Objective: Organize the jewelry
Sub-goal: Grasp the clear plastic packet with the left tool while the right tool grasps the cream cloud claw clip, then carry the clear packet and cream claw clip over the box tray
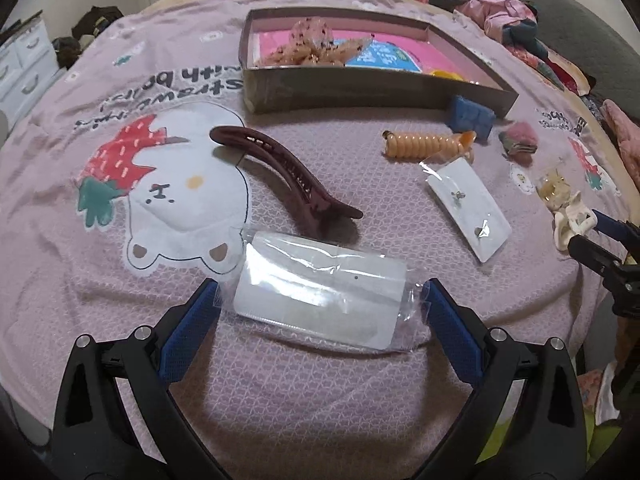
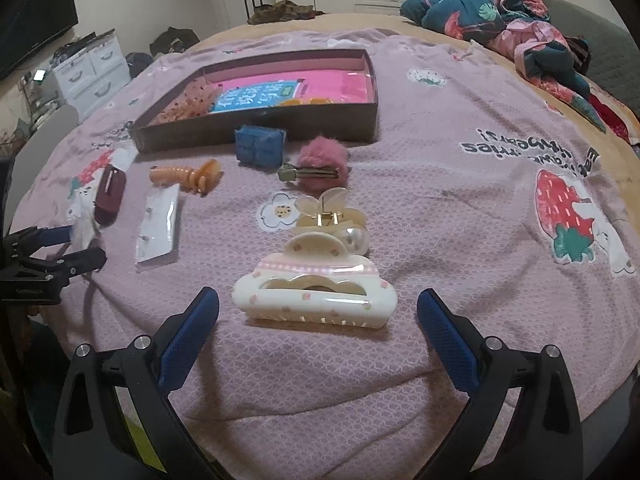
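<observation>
My left gripper (image 1: 320, 300) is open, its blue pads on either side of a clear plastic packet with a white card (image 1: 320, 292) lying on the pink blanket. A dark red long hair clip (image 1: 280, 168) lies just beyond it. My right gripper (image 2: 318, 308) is open around a cream and pink claw clip (image 2: 316, 296), not touching it. A brown shallow box (image 2: 256, 120) with a pink lining holds a speckled scrunchie (image 1: 312, 42); the box also shows in the left wrist view (image 1: 360, 92).
On the blanket lie an orange spiral hair tie (image 1: 424, 146), a blue square clip (image 2: 260, 146), a pink pompom clip (image 2: 320, 160), an earring card (image 1: 468, 208) and a pearl clip (image 2: 332, 220). Bundled clothes (image 2: 500, 20) lie far right. White drawers (image 2: 88, 68) stand left.
</observation>
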A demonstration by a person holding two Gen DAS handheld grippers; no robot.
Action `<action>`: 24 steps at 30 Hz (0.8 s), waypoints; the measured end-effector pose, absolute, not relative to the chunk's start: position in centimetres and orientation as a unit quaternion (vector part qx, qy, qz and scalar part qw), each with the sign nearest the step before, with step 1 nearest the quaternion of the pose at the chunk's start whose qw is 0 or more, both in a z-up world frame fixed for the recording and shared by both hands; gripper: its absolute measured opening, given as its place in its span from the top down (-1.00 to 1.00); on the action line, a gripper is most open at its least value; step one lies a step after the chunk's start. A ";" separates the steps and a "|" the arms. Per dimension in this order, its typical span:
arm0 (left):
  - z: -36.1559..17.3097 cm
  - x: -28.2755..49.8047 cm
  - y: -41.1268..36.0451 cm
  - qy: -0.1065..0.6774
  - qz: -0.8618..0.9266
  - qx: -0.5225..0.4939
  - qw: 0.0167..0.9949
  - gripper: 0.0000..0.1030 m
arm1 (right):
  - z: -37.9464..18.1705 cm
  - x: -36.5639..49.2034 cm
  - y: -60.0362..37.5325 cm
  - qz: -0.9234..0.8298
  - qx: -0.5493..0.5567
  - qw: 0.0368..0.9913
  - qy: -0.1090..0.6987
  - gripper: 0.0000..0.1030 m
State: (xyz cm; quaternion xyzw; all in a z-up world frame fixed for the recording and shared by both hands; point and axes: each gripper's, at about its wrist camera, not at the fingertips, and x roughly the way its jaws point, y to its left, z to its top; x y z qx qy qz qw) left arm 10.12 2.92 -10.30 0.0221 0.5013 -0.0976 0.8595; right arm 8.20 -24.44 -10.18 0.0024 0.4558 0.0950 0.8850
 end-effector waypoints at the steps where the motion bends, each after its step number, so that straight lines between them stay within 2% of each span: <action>1: -10.3 10.2 2.9 0.502 -0.100 0.023 0.859 -0.82 | -10.3 8.4 -24.5 0.094 0.006 0.884 0.458 -0.92; 7: -10.4 10.2 3.0 0.502 -0.098 0.026 0.859 -0.63 | -10.8 8.8 -24.6 0.089 0.012 0.883 0.462 -0.88; 8: -10.3 10.2 3.0 0.502 -0.099 0.025 0.859 -0.62 | -10.9 8.7 -24.5 0.089 0.007 0.883 0.461 -0.72; 11: -10.2 10.1 3.0 0.499 -0.099 0.024 0.860 -0.57 | -11.0 8.6 -24.5 0.093 0.001 0.882 0.461 -0.52; 15: -9.8 9.8 3.1 0.494 -0.102 0.020 0.863 -0.56 | -10.5 8.2 -24.7 0.102 0.002 0.886 0.453 -0.45; 24: -8.2 8.9 5.1 0.480 -0.096 -0.028 0.871 -0.56 | -8.3 7.2 -24.5 0.128 0.010 0.891 0.436 -0.45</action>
